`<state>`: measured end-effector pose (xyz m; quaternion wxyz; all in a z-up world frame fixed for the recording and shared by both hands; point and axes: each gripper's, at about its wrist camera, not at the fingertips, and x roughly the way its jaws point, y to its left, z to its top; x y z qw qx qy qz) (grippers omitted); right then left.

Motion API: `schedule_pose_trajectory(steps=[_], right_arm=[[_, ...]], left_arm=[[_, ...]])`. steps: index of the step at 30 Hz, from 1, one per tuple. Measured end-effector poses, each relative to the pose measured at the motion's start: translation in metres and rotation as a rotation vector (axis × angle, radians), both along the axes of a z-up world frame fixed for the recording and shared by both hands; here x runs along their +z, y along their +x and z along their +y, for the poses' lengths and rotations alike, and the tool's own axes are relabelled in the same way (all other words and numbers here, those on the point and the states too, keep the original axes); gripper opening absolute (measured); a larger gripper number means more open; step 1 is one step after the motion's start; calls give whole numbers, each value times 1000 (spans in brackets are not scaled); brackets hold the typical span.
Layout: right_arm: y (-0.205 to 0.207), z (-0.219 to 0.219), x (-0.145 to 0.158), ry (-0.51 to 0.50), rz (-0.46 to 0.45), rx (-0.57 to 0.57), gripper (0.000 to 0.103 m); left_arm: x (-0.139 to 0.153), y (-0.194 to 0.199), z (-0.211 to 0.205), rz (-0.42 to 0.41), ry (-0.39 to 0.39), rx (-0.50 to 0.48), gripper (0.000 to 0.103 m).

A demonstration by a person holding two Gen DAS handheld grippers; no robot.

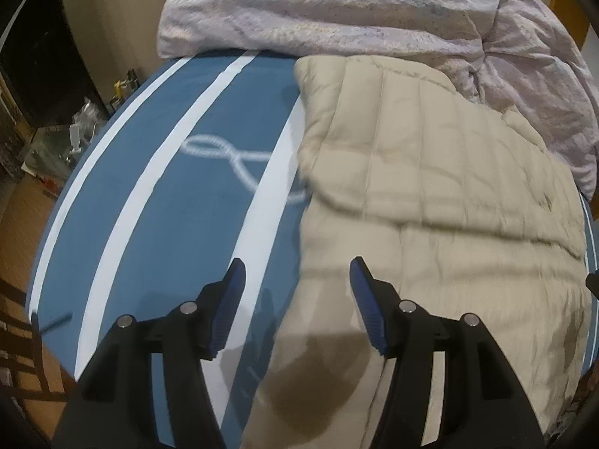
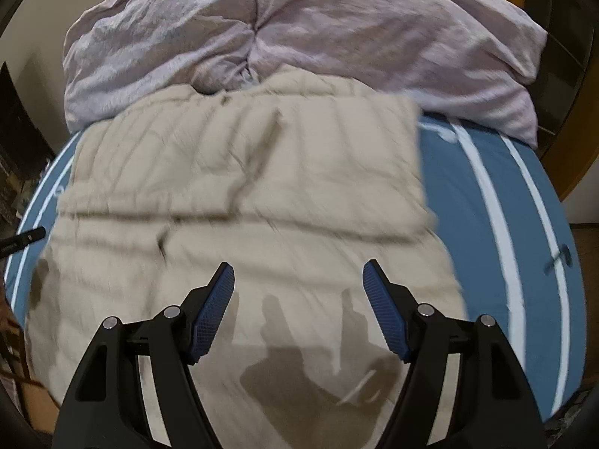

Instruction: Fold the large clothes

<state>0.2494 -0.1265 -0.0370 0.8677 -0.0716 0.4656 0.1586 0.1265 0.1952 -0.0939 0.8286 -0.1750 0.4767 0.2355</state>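
A beige quilted garment (image 2: 239,194), a large padded coat or jacket by the look of it, lies spread on a bed (image 1: 161,202) covered by a blue sheet with white stripes and a white rope pattern. The far part of the garment is folded over toward the near part, making a doubled panel with a straight edge running across the middle. The near part lies in a single, smoother layer reaching the foot of the bed. Behind it, a crumpled pale pink duvet (image 2: 337,37) is heaped at the head of the bed, touching the garment's far edge.

The left hand-held gripper (image 1: 297,273) hangs above the garment's left edge, where beige fabric meets blue sheet; its jaws stand apart with nothing between them. The right hand-held gripper (image 2: 298,275) hangs over the middle of the near part, also spread wide and empty. Both cast shadows on the fabric below.

Judging from this, one fold is laid down and released. The garment is still broad, so more folds probably remain. The pictures are blurred, so sleeves and fastenings cannot be made out.
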Motion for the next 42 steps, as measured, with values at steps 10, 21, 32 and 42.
schedule_pose_trajectory(steps=[10, 21, 32, 42], right_arm=[[-65, -119, -26, 22, 96, -110, 73], [-90, -153, -51, 84, 188, -108, 71], [-113, -151, -59, 156, 202, 0, 55], [-121, -150, -61, 217, 217, 26, 13]], left_arm=[[-17, -86, -17, -5, -66, 43, 58], [-40, -117, -45, 20, -92, 64, 58], [-40, -131, -64, -17, -107, 52, 53], [-39, -134, -79, -29, -132, 16, 18]])
